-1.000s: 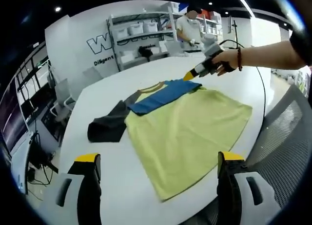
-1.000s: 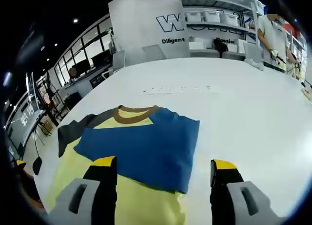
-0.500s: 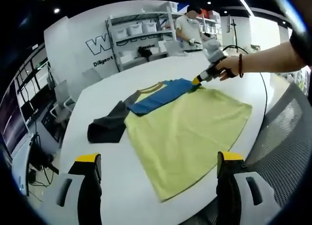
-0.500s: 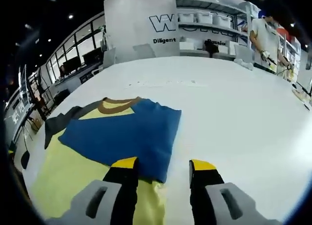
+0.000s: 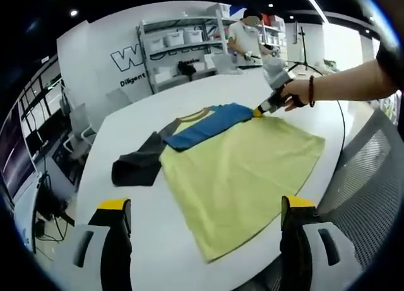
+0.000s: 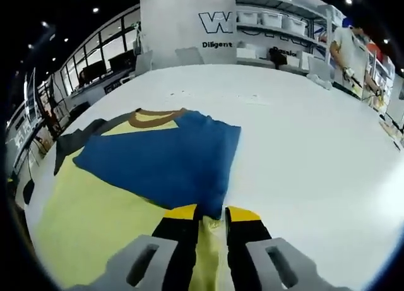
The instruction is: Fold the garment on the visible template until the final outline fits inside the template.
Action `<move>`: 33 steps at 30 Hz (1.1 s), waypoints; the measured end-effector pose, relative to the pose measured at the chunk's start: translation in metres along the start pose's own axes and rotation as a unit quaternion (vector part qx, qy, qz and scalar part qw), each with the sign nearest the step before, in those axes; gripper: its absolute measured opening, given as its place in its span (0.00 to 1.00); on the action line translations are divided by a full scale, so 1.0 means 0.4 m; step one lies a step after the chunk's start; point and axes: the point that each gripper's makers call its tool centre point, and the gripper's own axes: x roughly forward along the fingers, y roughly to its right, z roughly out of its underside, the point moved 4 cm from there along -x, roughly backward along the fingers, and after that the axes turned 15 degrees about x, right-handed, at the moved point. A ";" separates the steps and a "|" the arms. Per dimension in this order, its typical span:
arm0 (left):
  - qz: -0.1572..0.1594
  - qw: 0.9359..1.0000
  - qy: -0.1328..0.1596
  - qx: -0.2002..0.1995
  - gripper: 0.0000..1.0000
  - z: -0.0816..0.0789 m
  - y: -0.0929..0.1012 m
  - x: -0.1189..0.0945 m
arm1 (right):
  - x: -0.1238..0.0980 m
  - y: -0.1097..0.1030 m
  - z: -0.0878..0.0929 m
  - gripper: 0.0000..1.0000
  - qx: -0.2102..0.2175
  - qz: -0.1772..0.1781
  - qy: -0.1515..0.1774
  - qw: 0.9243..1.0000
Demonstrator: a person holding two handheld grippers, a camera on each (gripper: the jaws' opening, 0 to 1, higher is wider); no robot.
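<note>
T-shirt (image 5: 243, 161): yellow body, brown collar, lying flat on a white table (image 5: 145, 240). Long axis runs from the collar at the far side to the hem at the near edge.

Blue sleeve (image 6: 161, 161): already folded inward across the chest. Its outer corner lies directly ahead of the right gripper (image 6: 211, 214), between its yellow-tipped jaws, which are drawn nearly together over the fabric edge; whether cloth is actually pinched there, I cannot tell.

Dark grey sleeve (image 5: 136, 161): spread out flat on the opposite side, not yet folded, off toward the left gripper (image 5: 205, 206).

Left gripper: jaws spread wide, holding nothing, hovering off the hem end, well apart from the cloth.

Judgement: the right gripper is much nearer its fabric; the grey sleeve probably falls to the left.

Template: not discernible.
</note>
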 end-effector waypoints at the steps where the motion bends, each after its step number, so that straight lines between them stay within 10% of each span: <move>1: 0.000 1.000 -0.003 0.002 0.97 0.001 0.000 0.000 | 0.001 -0.005 -0.003 0.06 0.002 -0.007 0.005 1.000; 33: 0.007 0.999 -0.013 -0.044 0.95 0.019 -0.021 0.003 | 0.004 0.081 -0.040 0.00 -0.057 -0.044 -0.005 0.997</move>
